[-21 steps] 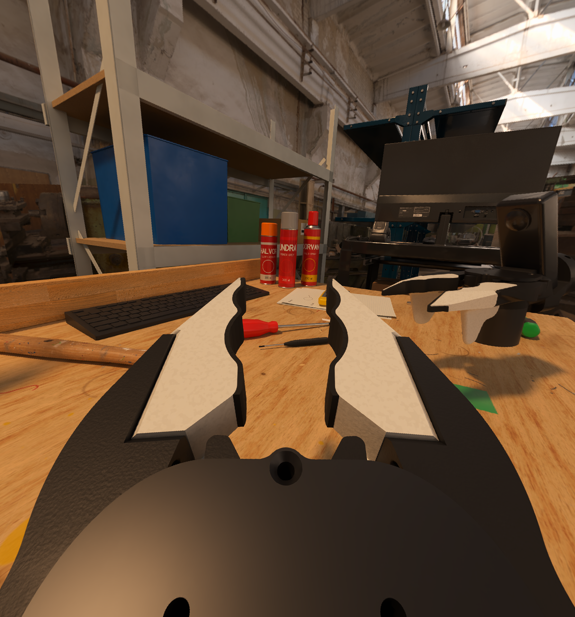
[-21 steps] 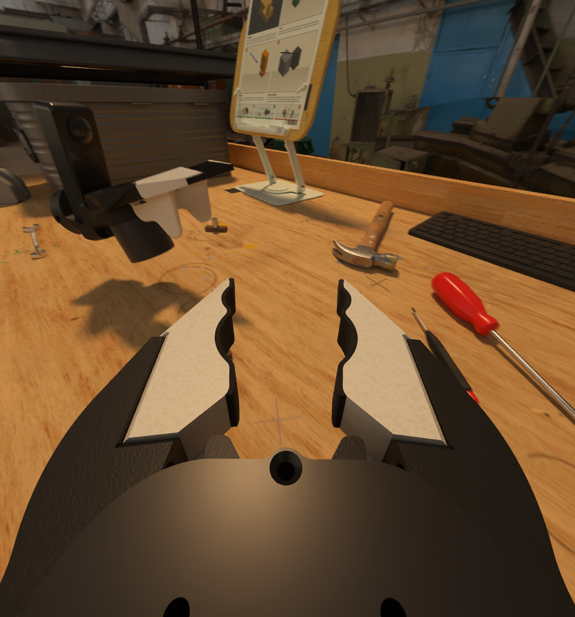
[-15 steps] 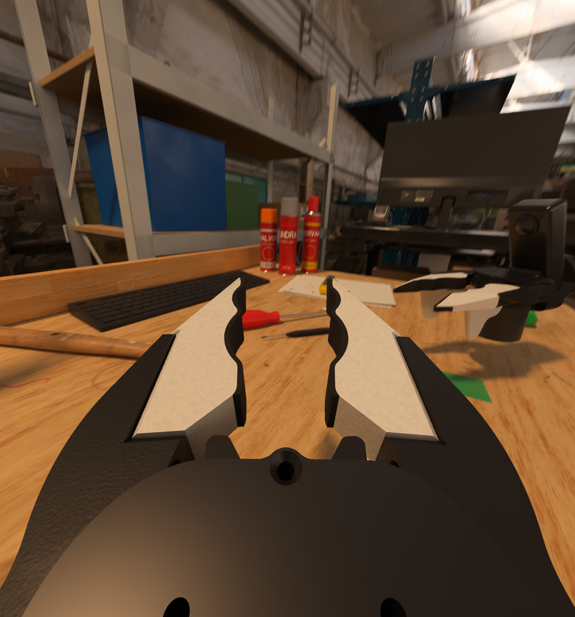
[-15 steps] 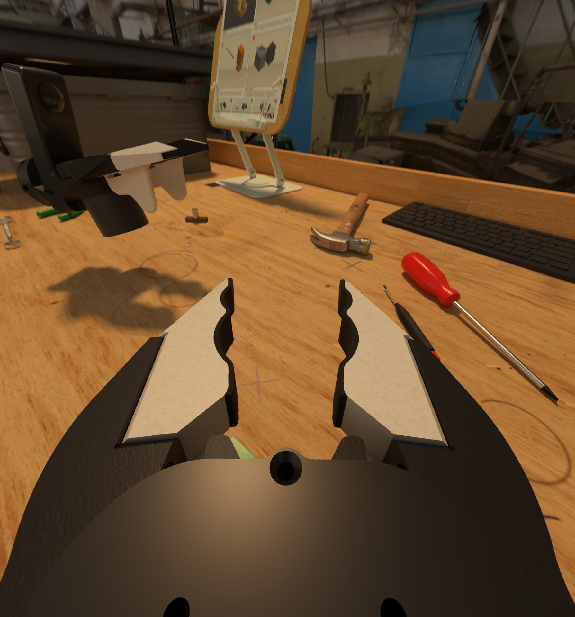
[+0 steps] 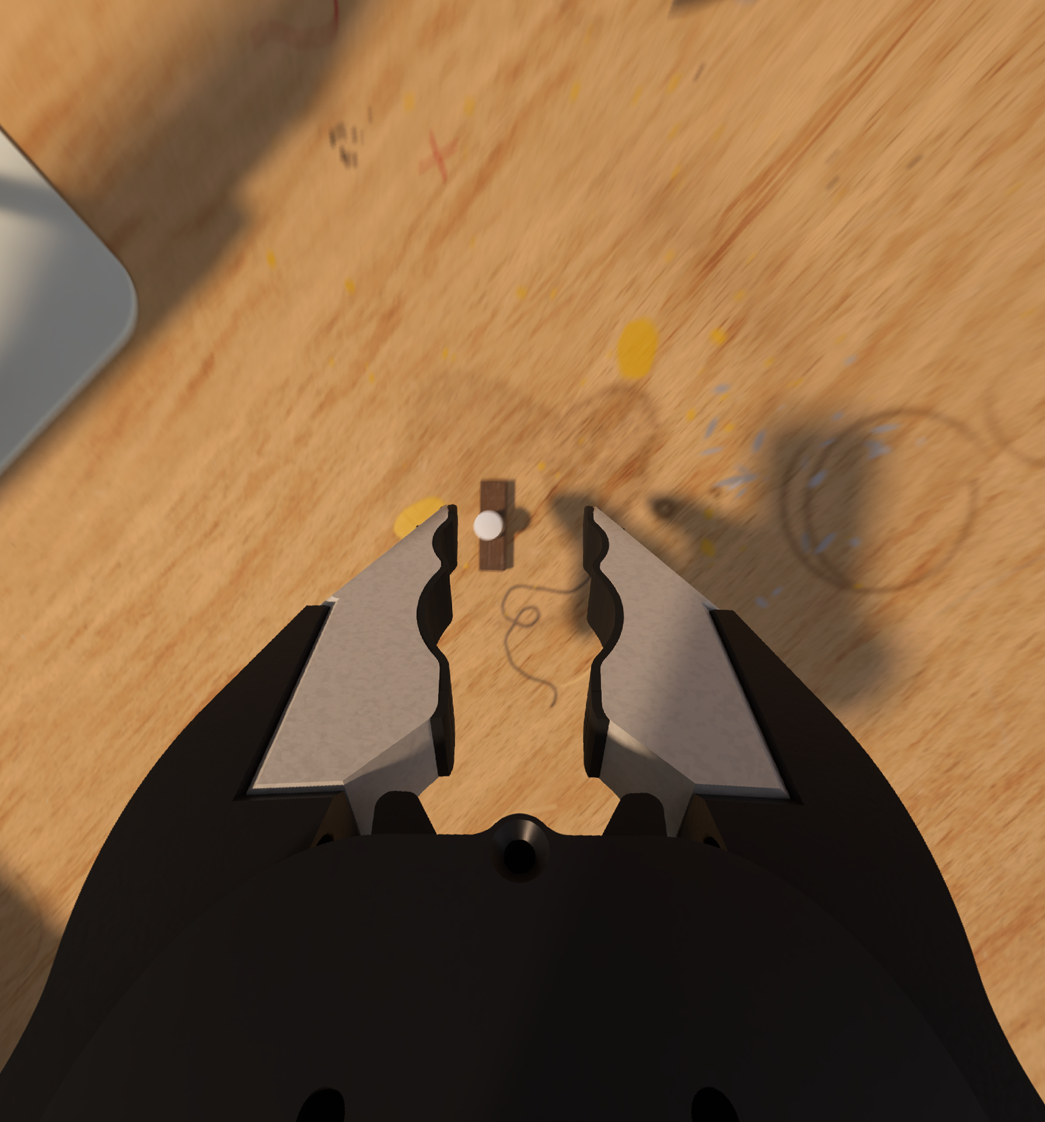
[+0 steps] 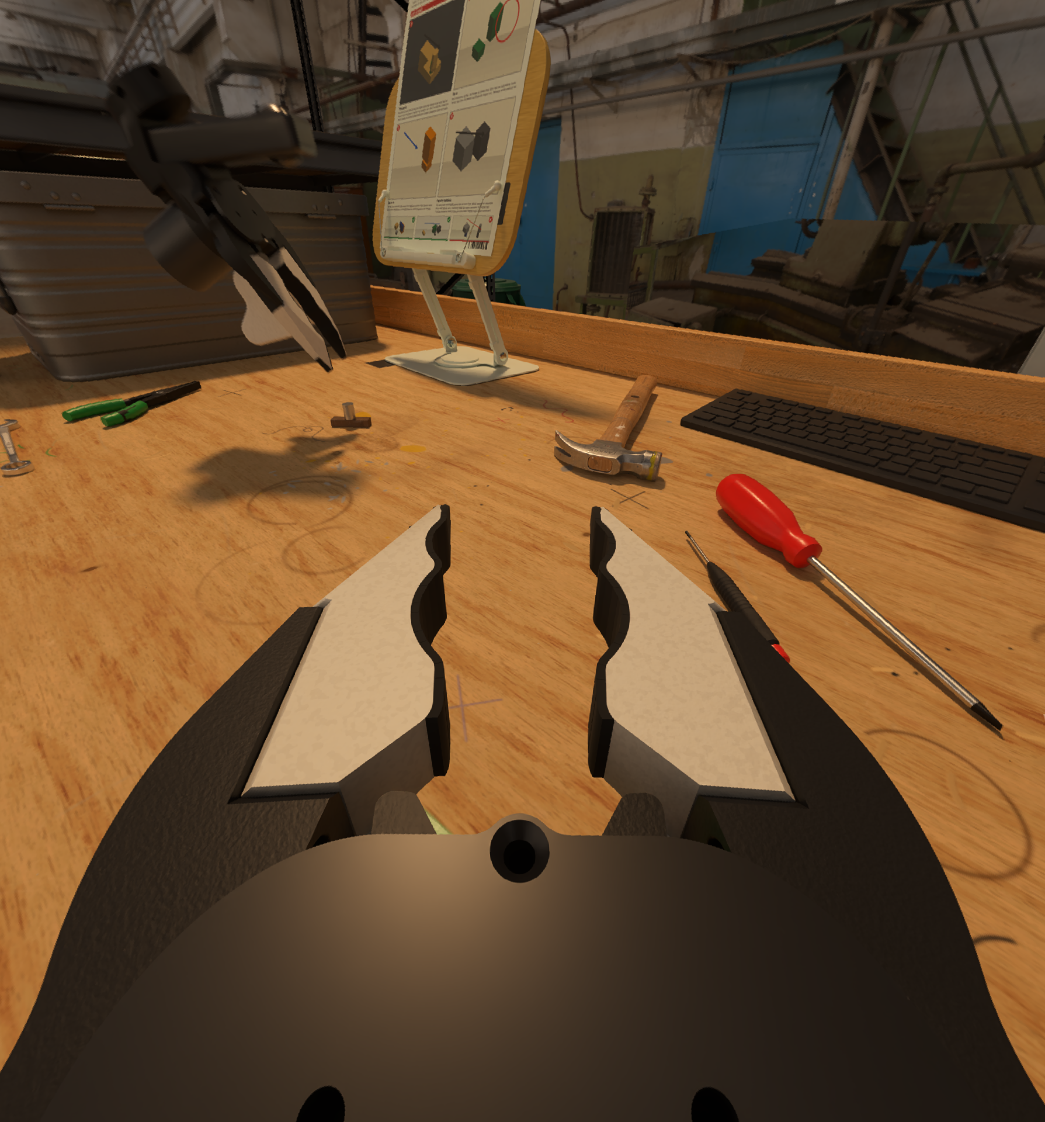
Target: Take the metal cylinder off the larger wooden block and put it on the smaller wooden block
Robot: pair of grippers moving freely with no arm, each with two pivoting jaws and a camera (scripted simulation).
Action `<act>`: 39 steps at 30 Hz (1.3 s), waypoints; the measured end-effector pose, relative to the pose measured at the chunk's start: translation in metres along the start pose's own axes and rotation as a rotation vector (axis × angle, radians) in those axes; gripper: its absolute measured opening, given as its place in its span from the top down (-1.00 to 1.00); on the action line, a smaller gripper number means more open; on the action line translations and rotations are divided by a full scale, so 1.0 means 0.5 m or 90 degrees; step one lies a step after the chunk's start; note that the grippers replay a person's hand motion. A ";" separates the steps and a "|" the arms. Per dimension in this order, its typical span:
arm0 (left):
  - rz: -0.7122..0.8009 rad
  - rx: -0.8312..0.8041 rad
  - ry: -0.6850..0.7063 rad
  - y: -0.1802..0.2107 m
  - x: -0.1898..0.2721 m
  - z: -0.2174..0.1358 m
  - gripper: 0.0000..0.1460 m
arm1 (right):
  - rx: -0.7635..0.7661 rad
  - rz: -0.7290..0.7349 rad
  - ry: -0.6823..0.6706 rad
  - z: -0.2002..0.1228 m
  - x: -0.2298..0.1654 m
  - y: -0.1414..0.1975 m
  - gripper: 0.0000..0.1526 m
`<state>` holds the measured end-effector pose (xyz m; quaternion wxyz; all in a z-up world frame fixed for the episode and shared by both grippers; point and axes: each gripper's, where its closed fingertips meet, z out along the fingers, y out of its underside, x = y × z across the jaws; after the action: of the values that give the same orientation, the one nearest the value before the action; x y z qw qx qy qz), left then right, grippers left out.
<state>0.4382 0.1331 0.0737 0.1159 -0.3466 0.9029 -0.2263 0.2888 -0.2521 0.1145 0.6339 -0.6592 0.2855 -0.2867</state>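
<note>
A small white-topped metal cylinder [image 5: 487,524] stands upright on a dark brown wooden block [image 5: 497,549] on the workbench. It also shows far off in the right wrist view [image 6: 347,410], on the block [image 6: 350,421]. I cannot tell a second, smaller block apart. My left gripper [image 5: 520,513] is open and empty, pointing straight down above the block, with the cylinder just inside its left fingertip [image 5: 447,528]. The right wrist view shows it [image 6: 333,359] tilted down, well above the block. My right gripper [image 6: 518,510] is open and empty, low over the bench.
A clipboard stand's white base [image 5: 22,340] lies left of the block and also shows in the right wrist view [image 6: 462,364]. A hammer [image 6: 614,446], red screwdriver [image 6: 768,522], thin black screwdriver [image 6: 732,592], keyboard [image 6: 872,449], green pliers [image 6: 125,407], wrench [image 6: 10,446] and grey crate [image 6: 113,291] surround it.
My left gripper has risen and tipped from level to pointing straight down over the block and cylinder. My right gripper has shifted only slightly. Both stay open.
</note>
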 end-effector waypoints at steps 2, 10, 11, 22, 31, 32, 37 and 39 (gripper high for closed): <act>-0.007 -0.059 0.006 0.025 -0.015 0.030 0.45 | 0.002 0.001 -0.001 -0.001 0.000 -0.001 0.40; -0.022 -0.116 0.057 0.062 -0.019 0.086 0.52 | 0.012 0.005 0.001 -0.004 0.002 -0.005 0.40; -0.023 -0.117 0.062 0.064 -0.018 0.088 0.53 | 0.011 0.005 0.001 -0.004 0.002 -0.005 0.40; -0.012 -0.119 0.042 0.069 -0.026 0.096 0.84 | 0.014 0.005 0.002 -0.005 0.003 -0.006 0.40; -0.003 -0.016 -0.035 0.016 -0.026 0.020 0.84 | 0.005 0.002 0.002 -0.002 0.002 -0.002 0.40; 0.007 0.018 -0.042 -0.005 -0.015 -0.005 0.84 | 0.004 0.003 0.002 -0.002 0.002 -0.001 0.40; 0.141 0.182 0.006 -0.124 0.137 -0.126 0.84 | 0.003 0.001 0.004 -0.001 0.002 0.000 0.40; 0.218 0.220 0.051 -0.159 0.226 -0.144 0.84 | 0.001 -0.002 0.005 0.000 0.002 0.002 0.41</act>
<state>0.3745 0.0276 0.1695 0.1745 -0.1542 0.9001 -0.3681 0.2893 -0.2529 0.1138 0.6329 -0.6581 0.2867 -0.2901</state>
